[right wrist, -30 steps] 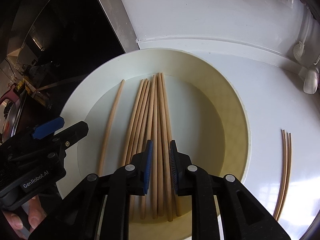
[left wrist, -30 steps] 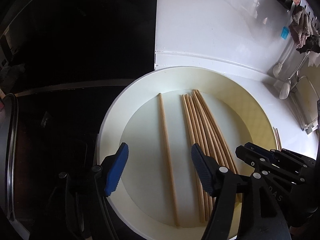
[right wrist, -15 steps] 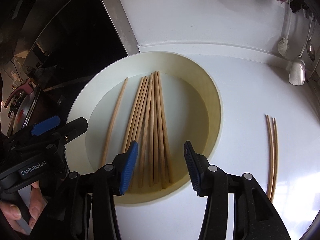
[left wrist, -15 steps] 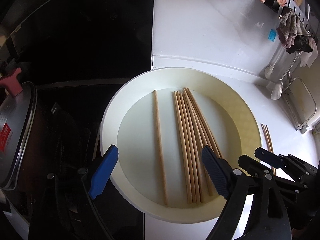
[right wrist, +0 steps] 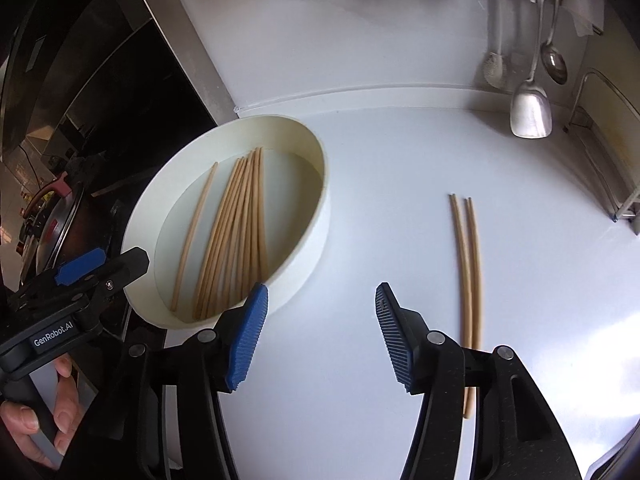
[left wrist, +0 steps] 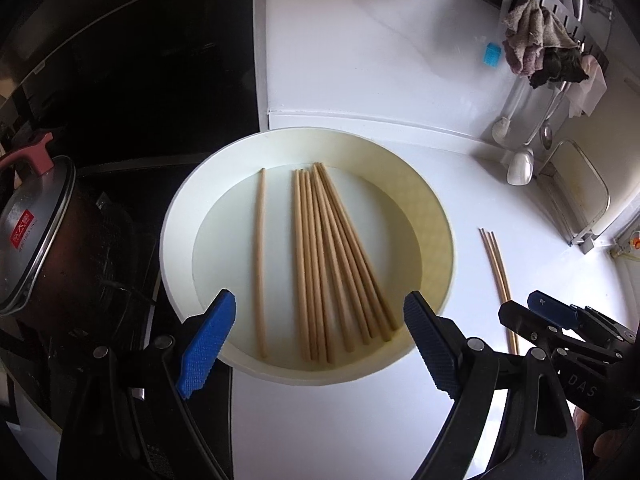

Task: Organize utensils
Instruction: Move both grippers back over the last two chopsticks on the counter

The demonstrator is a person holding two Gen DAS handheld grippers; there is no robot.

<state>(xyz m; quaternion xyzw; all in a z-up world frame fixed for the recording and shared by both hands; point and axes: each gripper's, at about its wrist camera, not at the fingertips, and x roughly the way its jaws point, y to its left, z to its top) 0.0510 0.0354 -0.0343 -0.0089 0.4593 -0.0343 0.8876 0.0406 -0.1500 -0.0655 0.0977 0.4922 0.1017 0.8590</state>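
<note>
Where chopsticks (left wrist: 320,256) fill the bowl (left wrist: 436,216), ends point wallward (roughly parallel).

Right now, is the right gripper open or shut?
Open. The right gripper has just been opening; its blue pads stand apart over the bare counter, with nothing between them.

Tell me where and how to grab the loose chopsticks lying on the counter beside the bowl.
Grip the chopsticks near mid-length, coming from above with the right gripper, which is open and empty, its jaws having just been opening. They lie flat, close together, on the counter to the right of the bowl, so a pinch across both should probably hold them.
</note>
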